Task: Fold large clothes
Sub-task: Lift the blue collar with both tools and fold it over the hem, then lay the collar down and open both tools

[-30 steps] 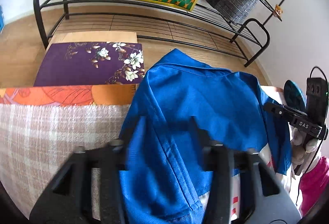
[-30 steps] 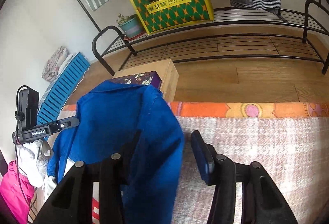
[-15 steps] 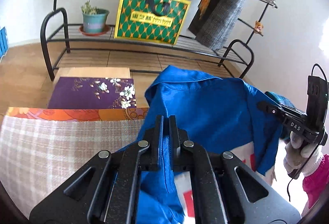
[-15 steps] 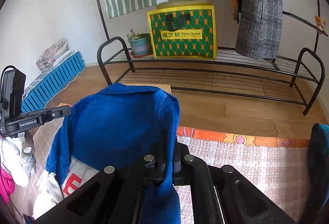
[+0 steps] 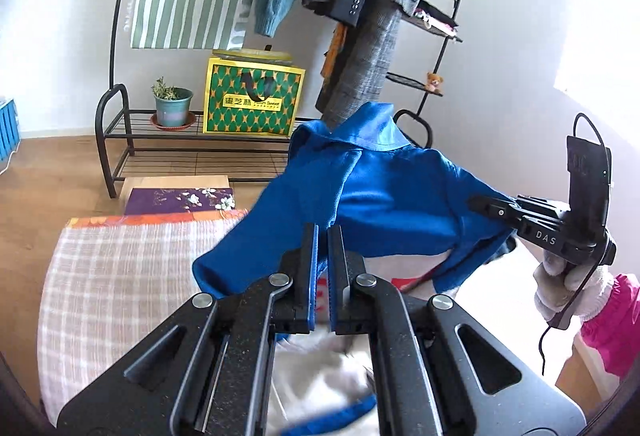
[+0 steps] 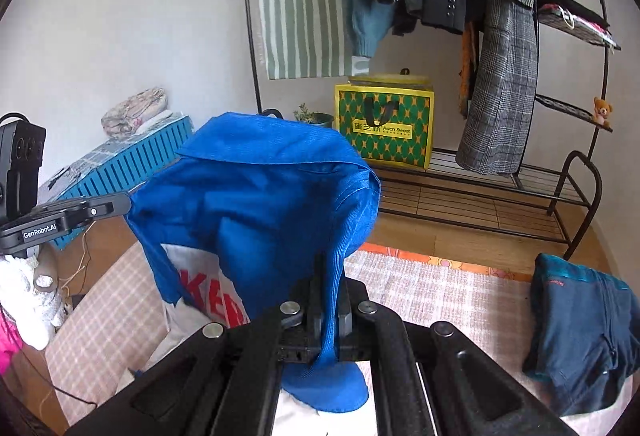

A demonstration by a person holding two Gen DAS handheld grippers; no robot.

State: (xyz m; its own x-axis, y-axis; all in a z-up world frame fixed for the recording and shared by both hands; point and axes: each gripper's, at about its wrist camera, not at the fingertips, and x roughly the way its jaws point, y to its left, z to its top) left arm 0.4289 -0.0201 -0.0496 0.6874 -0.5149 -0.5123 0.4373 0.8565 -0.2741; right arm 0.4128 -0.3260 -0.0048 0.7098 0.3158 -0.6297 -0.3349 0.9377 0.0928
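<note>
Above the plaid mat (image 5: pixel 132 276), the blue shirt (image 5: pixel 384 195) hangs in the air between two grippers, so the fold itself is judged barely begun. From the left wrist view, the left gripper (image 5: pixel 322 232) has its jaws pressed together on a blue edge of the cloth, with white fabric and red lettering showing below them. From the right wrist view, the right gripper (image 6: pixel 330 272) is likewise clamped on a blue seam, and the body of the garment balloons upward in front of it, its white printed panel drooping toward the mat. What appears done: both holds are taken and the garment is lifted off the surface. What seems left: spreading it flat, squaring it, and making every fold, since no crease is visible. At the mat's right side a dark teal garment (image 6: pixel 580 332) lies bunched, whether finished or waiting is unclear.
</note>
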